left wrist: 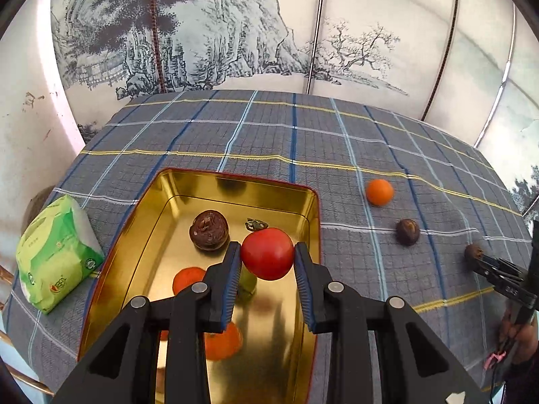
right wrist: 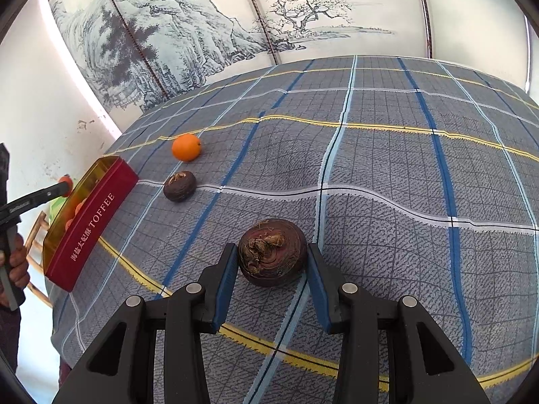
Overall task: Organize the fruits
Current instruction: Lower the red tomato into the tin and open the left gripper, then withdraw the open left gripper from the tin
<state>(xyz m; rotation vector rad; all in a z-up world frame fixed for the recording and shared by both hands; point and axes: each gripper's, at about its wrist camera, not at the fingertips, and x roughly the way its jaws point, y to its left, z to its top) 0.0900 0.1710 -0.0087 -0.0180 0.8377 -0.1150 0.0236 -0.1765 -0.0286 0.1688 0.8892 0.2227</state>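
My left gripper (left wrist: 267,252) is shut on a red tomato (left wrist: 267,254) and holds it above the gold tin (left wrist: 313,235). In the tin lie a brown round fruit (left wrist: 209,230), two oranges (left wrist: 188,279) (left wrist: 224,341) and a green fruit (left wrist: 247,282), partly hidden. My right gripper (right wrist: 273,256) stands around a brown fruit (right wrist: 273,252) on the cloth; both pads touch its sides. An orange (right wrist: 186,147) and another brown fruit (right wrist: 179,186) lie further left. They also show in the left wrist view: the orange (left wrist: 379,192) and the brown fruit (left wrist: 407,232).
The red side of the tin, marked TOFFEE (right wrist: 91,222), is at the left in the right wrist view. A green tissue pack (left wrist: 57,256) lies left of the tin. The checked tablecloth (right wrist: 404,185) covers the table. A painted screen stands behind.
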